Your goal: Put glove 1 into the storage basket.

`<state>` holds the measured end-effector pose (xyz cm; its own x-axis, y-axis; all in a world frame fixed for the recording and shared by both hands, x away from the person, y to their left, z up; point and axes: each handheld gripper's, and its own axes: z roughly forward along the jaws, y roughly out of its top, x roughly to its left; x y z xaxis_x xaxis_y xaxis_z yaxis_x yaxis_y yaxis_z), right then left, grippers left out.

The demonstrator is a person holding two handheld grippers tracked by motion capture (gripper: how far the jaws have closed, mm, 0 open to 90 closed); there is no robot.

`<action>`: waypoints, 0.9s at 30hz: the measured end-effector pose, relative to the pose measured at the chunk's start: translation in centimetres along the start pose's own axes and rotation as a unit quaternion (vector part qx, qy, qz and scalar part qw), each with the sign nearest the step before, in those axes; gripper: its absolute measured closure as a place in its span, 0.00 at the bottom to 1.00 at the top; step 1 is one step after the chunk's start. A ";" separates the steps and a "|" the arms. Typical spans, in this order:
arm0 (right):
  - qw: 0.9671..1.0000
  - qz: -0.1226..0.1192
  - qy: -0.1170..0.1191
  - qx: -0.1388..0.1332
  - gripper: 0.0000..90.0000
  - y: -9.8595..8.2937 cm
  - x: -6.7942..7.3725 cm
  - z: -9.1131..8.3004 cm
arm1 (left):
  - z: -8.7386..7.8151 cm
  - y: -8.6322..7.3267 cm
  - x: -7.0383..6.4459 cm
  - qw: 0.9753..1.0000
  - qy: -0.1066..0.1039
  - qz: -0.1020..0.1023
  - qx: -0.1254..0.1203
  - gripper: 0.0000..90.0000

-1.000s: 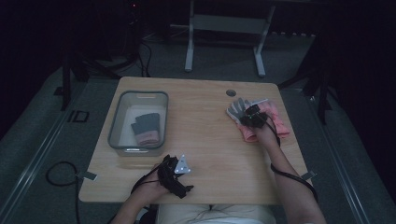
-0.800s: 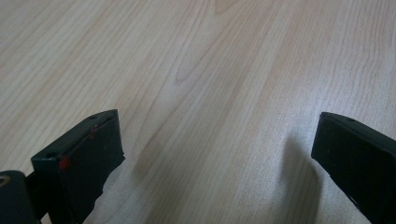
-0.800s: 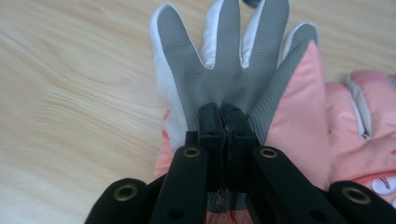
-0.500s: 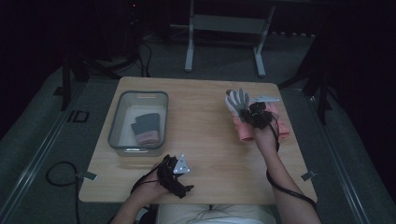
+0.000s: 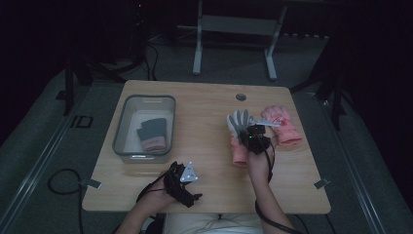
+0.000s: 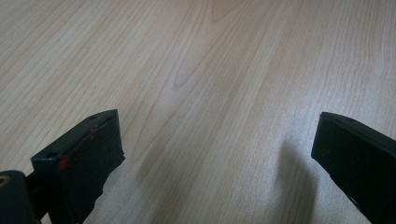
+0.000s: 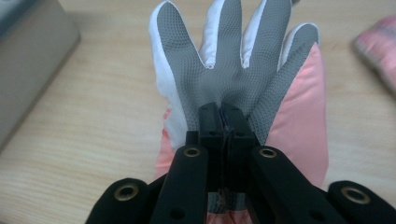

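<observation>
A light wooden table (image 5: 195, 195) with rounded corners carries a clear grey-rimmed plastic bin (image 5: 144, 100) near its left edge. Inside the bin lies a dark grey glove with a pink cuff (image 5: 153, 135). A second pink padded glove (image 5: 282, 125) lies near the table's right edge. A small round dark hole (image 5: 240, 96) sits close to the far edge. Beyond the far edge stands a grey metal frame with 2 legs (image 5: 234, 29) on dark carpet.
</observation>
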<state>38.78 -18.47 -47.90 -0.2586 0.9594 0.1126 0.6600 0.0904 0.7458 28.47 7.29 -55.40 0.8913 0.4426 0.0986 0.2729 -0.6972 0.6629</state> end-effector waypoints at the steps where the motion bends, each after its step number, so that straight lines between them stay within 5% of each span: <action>1: 1.000 0.003 -0.004 0.003 0.98 -0.2 0.1 0.5 | 0.0 0.0 -0.1 1.000 -0.001 0.001 -0.002 0.02; 16: 0.998 0.012 -0.008 0.055 0.96 -0.5 2.1 7.1 | 0.1 -0.3 0.1 1.000 -0.007 0.006 -0.007 0.02; 21: 0.999 0.013 -0.007 0.052 0.88 -0.2 2.4 7.2 | 0.1 -0.3 0.0 1.000 -0.005 0.007 -0.007 0.02; 27: 0.999 -0.015 0.034 0.024 0.74 0.7 2.4 5.0 | 0.0 -0.3 0.1 1.000 -0.008 0.003 -0.012 0.02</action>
<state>42.12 -14.74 -50.43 -0.3250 0.9358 0.1367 0.6840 0.1327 0.7173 28.48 7.53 -55.64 0.8988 0.4288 0.0914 0.2580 -0.6859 0.6805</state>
